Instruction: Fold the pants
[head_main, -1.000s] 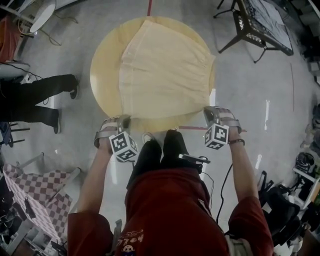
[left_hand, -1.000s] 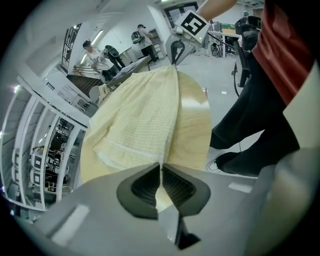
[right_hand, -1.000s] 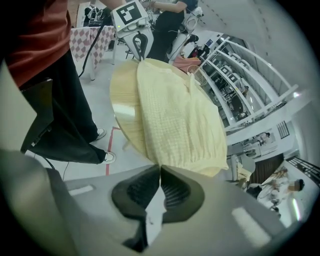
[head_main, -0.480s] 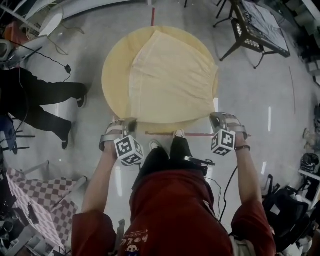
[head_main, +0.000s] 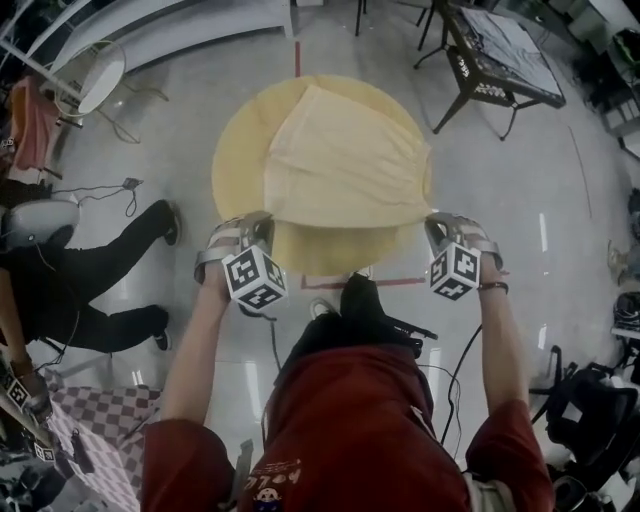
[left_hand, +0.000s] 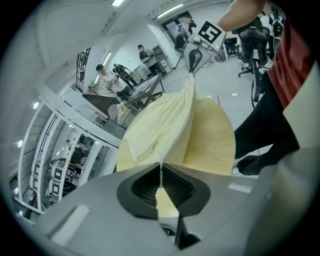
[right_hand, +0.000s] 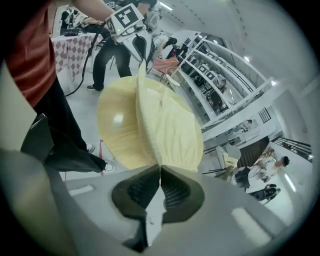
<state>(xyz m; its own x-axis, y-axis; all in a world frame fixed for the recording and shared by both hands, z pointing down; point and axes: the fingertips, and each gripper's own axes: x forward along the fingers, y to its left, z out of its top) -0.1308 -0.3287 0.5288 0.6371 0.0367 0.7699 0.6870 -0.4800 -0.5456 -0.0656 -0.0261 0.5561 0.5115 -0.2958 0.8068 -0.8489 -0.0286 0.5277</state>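
Left gripper (head_main: 265, 222) and right gripper (head_main: 432, 222), each clamped shut on a pants (head_main: 345, 160) corner, have lifted the near hem off the table (head_main: 330, 250); bare tabletop shows beneath.

Your left arm (head_main: 192, 350) and right arm (head_main: 500, 345) stretch forward, spread wide. The left gripper (head_main: 260, 224) and right gripper (head_main: 438, 224) tilt downward, each with its jaws closed tight on a near corner of the pants (head_main: 345, 165).

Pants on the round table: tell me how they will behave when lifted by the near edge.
Probably floppy: the pants sag in a curve between the left gripper and right gripper, each shut on a corner. Likely light: thin pinches carry the raised edge. The far part lies on the table, so it may drag.
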